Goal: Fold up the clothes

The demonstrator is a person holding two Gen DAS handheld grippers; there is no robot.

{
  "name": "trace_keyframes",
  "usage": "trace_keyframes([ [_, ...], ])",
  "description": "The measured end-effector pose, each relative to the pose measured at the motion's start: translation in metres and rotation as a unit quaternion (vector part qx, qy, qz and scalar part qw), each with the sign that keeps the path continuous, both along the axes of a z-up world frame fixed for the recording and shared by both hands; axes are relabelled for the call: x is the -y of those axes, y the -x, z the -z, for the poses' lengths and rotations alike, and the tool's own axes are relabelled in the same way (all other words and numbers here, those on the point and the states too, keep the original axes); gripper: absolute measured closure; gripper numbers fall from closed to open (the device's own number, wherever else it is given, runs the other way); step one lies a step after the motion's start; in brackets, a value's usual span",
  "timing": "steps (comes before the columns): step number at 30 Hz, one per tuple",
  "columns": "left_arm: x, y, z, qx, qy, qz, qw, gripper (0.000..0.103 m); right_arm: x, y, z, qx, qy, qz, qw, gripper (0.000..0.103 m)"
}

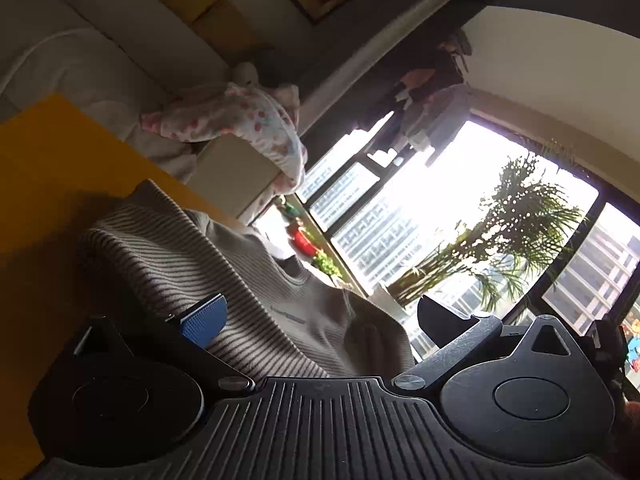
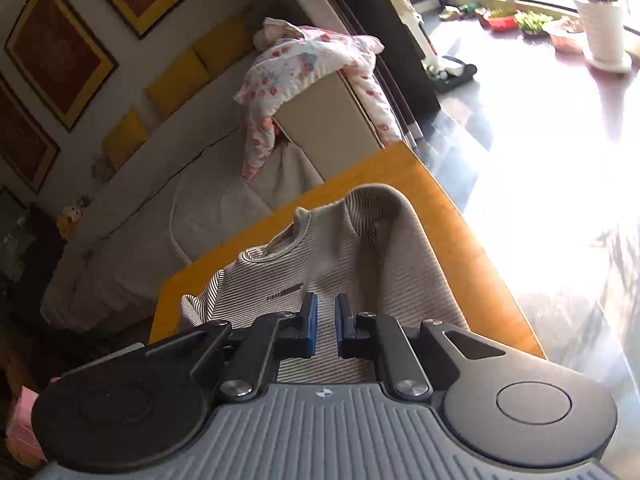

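Note:
A grey and white striped sweater [image 2: 332,268] lies on the yellow wooden table [image 2: 452,240], its collar toward the sofa and one sleeve folded over the body. It also shows in the left wrist view [image 1: 224,280]. My left gripper [image 1: 320,316] is open wide just above the sweater, with its blue pad [image 1: 204,320] over the striped cloth. My right gripper [image 2: 325,320] hovers over the sweater's lower part, jaws nearly together with a narrow gap and nothing between them.
A beige sofa [image 2: 208,208] with yellow cushions stands behind the table. A floral garment [image 2: 304,68] drapes over a cardboard box [image 2: 332,128]. A potted plant [image 1: 508,224] and windows are to the right. Sunlit floor [image 2: 540,160] lies beyond the table's edge.

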State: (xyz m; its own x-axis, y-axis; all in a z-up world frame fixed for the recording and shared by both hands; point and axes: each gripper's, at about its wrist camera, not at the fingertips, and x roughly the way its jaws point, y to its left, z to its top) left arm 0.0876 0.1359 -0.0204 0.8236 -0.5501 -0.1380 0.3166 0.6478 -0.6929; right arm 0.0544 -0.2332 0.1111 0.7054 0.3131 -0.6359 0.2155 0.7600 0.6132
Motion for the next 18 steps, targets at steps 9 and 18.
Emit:
trace_keyframes([
  [9,0.006,-0.002,0.004,-0.003,-0.010,0.001,0.9999,0.000,0.026,0.059,0.084,-0.080,-0.075,0.079,0.991,0.063],
  [18,0.005,-0.001,0.007,-0.011,-0.010,-0.004,0.9999,0.000,0.005,0.008,0.053,0.037,0.025,0.044,0.998,0.092],
])
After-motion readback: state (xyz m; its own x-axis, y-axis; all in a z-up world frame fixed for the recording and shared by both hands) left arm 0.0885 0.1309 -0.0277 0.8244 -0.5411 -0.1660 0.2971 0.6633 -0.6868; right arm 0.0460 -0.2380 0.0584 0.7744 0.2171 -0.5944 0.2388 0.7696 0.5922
